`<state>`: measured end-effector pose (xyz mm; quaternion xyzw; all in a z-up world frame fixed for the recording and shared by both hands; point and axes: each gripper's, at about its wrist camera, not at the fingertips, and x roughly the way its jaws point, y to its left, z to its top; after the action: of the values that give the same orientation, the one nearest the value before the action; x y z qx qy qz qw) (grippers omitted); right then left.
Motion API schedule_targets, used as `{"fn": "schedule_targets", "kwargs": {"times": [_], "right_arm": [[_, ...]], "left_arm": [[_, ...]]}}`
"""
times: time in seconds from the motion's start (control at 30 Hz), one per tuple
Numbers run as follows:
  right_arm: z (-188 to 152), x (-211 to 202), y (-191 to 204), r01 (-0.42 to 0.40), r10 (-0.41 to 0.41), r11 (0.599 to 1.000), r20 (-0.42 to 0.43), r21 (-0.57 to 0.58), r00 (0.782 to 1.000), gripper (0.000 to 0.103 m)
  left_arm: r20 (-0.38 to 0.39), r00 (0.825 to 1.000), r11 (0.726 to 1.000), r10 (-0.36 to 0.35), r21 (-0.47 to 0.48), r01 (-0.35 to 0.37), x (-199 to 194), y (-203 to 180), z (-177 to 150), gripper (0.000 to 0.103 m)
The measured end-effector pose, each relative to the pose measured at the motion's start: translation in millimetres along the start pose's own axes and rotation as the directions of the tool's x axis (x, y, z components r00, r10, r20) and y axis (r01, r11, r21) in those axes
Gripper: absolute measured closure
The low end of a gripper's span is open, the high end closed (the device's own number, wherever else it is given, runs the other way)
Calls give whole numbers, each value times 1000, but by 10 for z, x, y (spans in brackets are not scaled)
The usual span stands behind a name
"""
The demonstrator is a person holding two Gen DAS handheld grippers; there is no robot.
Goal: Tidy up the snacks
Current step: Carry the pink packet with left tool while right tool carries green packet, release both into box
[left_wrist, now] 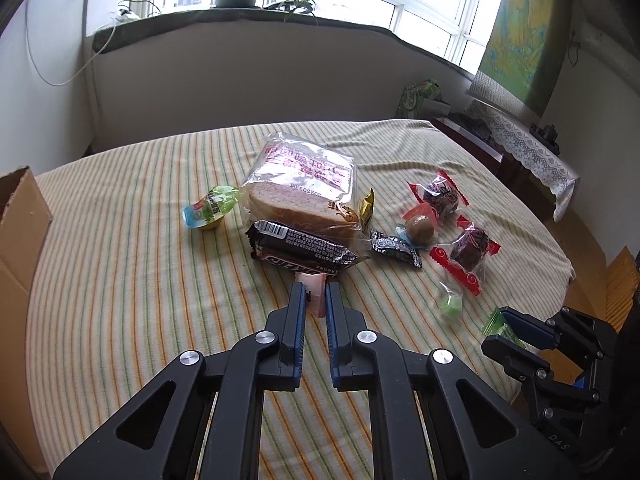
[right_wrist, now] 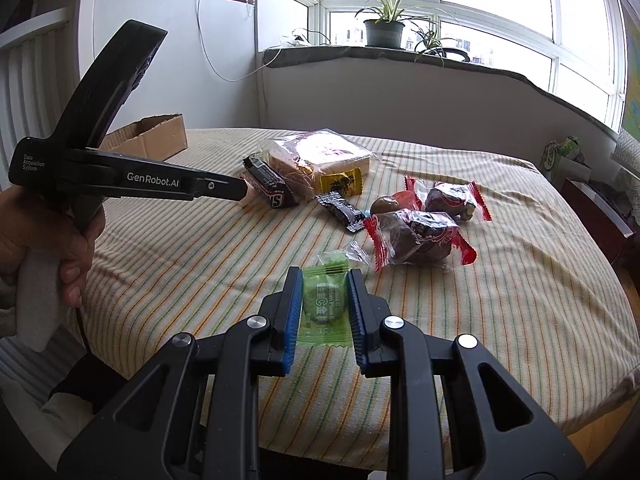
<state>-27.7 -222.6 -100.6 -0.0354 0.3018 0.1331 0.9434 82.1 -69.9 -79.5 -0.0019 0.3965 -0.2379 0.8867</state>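
My left gripper (left_wrist: 315,292) is shut on a small pink candy (left_wrist: 315,295), just in front of a black chocolate bar (left_wrist: 304,251). My right gripper (right_wrist: 325,278) is shut on a green plum candy packet (right_wrist: 323,305) near the table's front edge; it also shows in the left wrist view (left_wrist: 505,322). On the striped cloth (left_wrist: 140,264) lie a bread bag (left_wrist: 304,184), a green jelly cup (left_wrist: 210,210), a small black packet (left_wrist: 396,248), a brown round sweet (left_wrist: 420,226), two red-wrapped dark cakes (right_wrist: 416,236) (right_wrist: 452,198), a green wrapped candy (left_wrist: 451,305) and a yellow packet (right_wrist: 340,182).
An open cardboard box (left_wrist: 18,236) stands at the table's left edge, also in the right wrist view (right_wrist: 148,138). A window sill with potted plants (right_wrist: 384,30) runs behind. A side table with a lace cloth (left_wrist: 528,148) stands at the right.
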Motion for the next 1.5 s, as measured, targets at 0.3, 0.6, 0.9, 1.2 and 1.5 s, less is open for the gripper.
{"fn": "schedule_targets", "kwargs": {"times": [0.3, 0.6, 0.9, 1.2, 1.5], "right_arm": [[67, -78, 7, 5, -5, 1000, 29, 1, 1000, 80], [258, -242, 22, 32, -30, 999, 79, -22, 996, 80], [452, -322, 275, 35, -26, 995, 95, -89, 995, 80], [784, -180, 983, -42, 65, 978, 106, -204, 992, 80], [1191, 58, 2059, -199, 255, 910, 112, -363, 960, 80]], "left_arm": [[76, 997, 1000, -11, 3, 11, -287, -35, 137, 96], [161, 987, 1000, -15, 12, 13, -618, -74, 267, 96], [234, 972, 999, 4, -47, 7, -967, 201, 113, 96], [319, 941, 982, 111, -181, -54, -1548, 884, -221, 96], [355, 881, 918, 311, -354, -181, -2194, 1668, -689, 96]]}}
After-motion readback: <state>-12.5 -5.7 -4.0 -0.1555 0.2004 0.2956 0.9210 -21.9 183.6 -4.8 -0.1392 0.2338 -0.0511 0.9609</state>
